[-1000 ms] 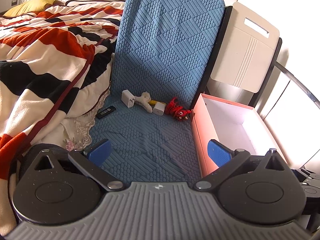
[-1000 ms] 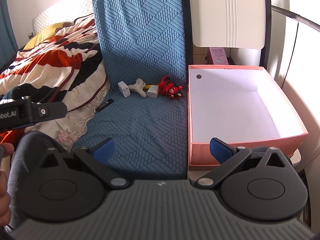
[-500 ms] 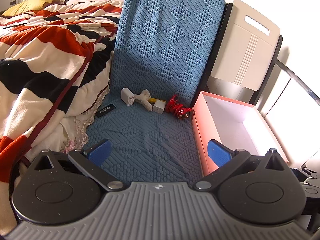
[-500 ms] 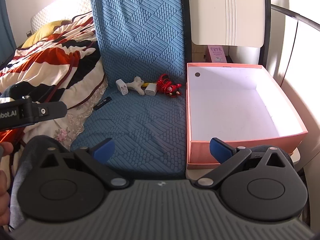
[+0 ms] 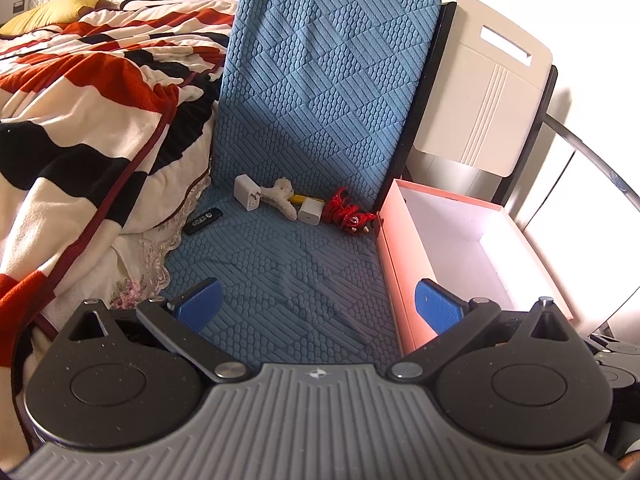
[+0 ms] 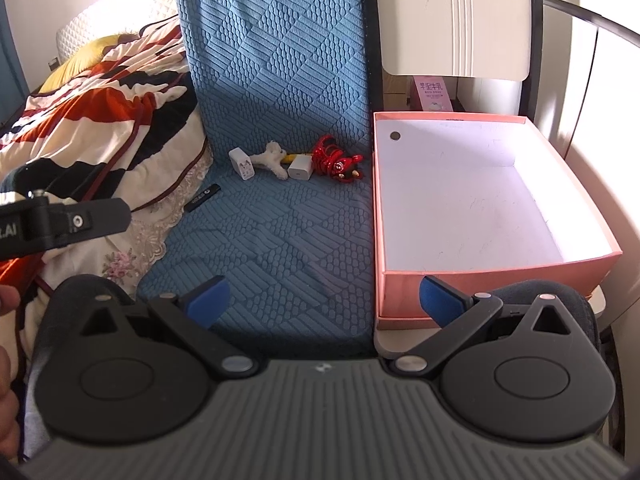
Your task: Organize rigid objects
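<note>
While both the left gripper (image 5: pixel 318 304) and right gripper (image 6: pixel 322 300) gape unladen, nothing boxed yet: chargers (image 6: pixel 299 169), toys (image 6: pixel 335 162) and all left outside pink box (image 6: pixel 496 280)

A blue quilted chair cover (image 5: pixel 320 128) stands beside a bed under a striped red, black and cream blanket (image 5: pixel 80 112) — yellow pillow (image 6: pixel 92 56) behind, white folding chair back (image 6: pixel 456 16) at right, sunlight strong.
</note>
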A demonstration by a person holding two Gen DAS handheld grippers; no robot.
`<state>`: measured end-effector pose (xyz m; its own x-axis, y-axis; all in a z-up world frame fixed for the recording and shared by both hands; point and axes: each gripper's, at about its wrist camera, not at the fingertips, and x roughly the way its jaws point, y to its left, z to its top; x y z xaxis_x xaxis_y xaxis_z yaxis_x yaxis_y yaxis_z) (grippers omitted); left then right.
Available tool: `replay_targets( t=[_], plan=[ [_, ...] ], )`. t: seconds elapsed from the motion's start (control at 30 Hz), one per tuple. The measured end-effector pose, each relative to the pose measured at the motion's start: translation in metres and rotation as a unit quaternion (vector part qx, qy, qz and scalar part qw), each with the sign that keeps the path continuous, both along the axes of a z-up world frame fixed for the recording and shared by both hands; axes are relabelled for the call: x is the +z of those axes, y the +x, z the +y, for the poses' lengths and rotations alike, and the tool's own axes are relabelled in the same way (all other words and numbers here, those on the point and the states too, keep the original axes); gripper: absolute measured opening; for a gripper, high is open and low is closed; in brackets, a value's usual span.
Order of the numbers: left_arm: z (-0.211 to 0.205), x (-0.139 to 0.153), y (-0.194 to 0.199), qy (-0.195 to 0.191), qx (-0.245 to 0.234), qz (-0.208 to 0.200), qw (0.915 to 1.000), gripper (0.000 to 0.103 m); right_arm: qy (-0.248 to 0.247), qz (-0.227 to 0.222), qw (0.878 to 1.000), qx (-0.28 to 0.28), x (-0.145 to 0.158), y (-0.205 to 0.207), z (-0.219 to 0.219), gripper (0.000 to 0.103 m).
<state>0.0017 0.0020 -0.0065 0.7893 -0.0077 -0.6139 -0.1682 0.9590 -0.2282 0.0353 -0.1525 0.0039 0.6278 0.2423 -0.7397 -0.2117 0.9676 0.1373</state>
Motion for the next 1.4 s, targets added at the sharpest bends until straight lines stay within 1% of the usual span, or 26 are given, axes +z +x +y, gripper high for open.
replay_targets(
  t=[0.1, 0.23, 0.3, 0.37, 0.5, 0.6, 0.67, 0.7, 0.77, 0.8, 0.9, 1.03, 1.1, 1.2, 1.3, 1.33, 1.4],
  plan=[
    [0.003, -0.001, 0.001, -0.002, 0.004, 0.000, 1.0000, 0.103, 0.006, 0.004, 1.000, 0.005, 0.001, 0.002, 0.002, 0.103],
    [0.006, -0.004, 0.001, -0.005, 0.007, 0.003, 1.0000, 0.103, 0.001, 0.007, 1.000, 0.013, 0.000, 0.002, 0.004, 0.103],
    [0.005, -0.008, 0.003, 0.003, 0.015, 0.003, 0.9999, 0.103, 0.010, 0.012, 1.000, 0.011, -0.002, 0.003, 0.003, 0.103],
    [0.004, -0.012, 0.008, 0.014, 0.021, 0.001, 0.9997, 0.103, 0.011, 0.015, 1.000, 0.009, -0.007, 0.006, 0.004, 0.103],
    [0.008, -0.024, 0.021, 0.014, 0.019, 0.008, 0.9997, 0.103, 0.007, 0.023, 1.000, 0.013, -0.020, 0.014, 0.008, 0.103],
    [0.012, -0.032, 0.031, 0.030, 0.027, 0.008, 0.9991, 0.103, 0.005, 0.026, 0.999, 0.021, -0.029, 0.022, 0.011, 0.103],
    [0.016, -0.036, 0.037, 0.034, 0.030, 0.003, 0.9990, 0.103, 0.006, 0.029, 0.999, 0.020, -0.035, 0.028, 0.012, 0.103],
    [0.019, -0.038, 0.040, 0.034, 0.033, 0.004, 0.9989, 0.103, 0.001, 0.030, 0.999, 0.019, -0.038, 0.030, 0.013, 0.103],
    [0.023, -0.042, 0.046, 0.035, 0.037, 0.008, 0.9987, 0.103, -0.030, 0.031, 0.999, 0.018, -0.043, 0.036, 0.018, 0.103],
    [0.025, -0.043, 0.047, 0.033, 0.039, 0.011, 0.9986, 0.103, -0.033, 0.030, 0.999, 0.018, -0.044, 0.038, 0.019, 0.103],
    [0.029, -0.045, 0.047, 0.025, 0.041, 0.011, 0.9988, 0.103, -0.020, 0.031, 0.999, 0.020, -0.044, 0.041, 0.017, 0.103],
    [0.028, -0.053, 0.053, 0.026, 0.036, 0.018, 0.9988, 0.103, -0.009, 0.036, 0.999, 0.027, -0.049, 0.045, 0.016, 0.103],
    [0.029, -0.058, 0.058, 0.026, 0.034, 0.014, 0.9990, 0.103, -0.006, 0.038, 0.999, 0.025, -0.055, 0.049, 0.017, 0.103],
    [0.033, -0.066, 0.071, 0.022, 0.023, 0.008, 0.9995, 0.103, -0.003, 0.035, 0.999, 0.022, -0.062, 0.059, 0.019, 0.103],
    [0.037, -0.073, 0.089, 0.030, 0.017, 0.006, 0.9994, 0.103, -0.012, 0.028, 0.999, 0.026, -0.069, 0.072, 0.025, 0.103],
    [0.039, -0.076, 0.096, 0.031, 0.016, -0.003, 0.9994, 0.103, -0.012, 0.027, 0.999, 0.028, -0.071, 0.076, 0.026, 0.103],
    [0.045, -0.080, 0.111, 0.024, 0.015, -0.008, 0.9996, 0.103, -0.004, 0.030, 0.999, 0.034, -0.076, 0.085, 0.028, 0.103]
  ],
)
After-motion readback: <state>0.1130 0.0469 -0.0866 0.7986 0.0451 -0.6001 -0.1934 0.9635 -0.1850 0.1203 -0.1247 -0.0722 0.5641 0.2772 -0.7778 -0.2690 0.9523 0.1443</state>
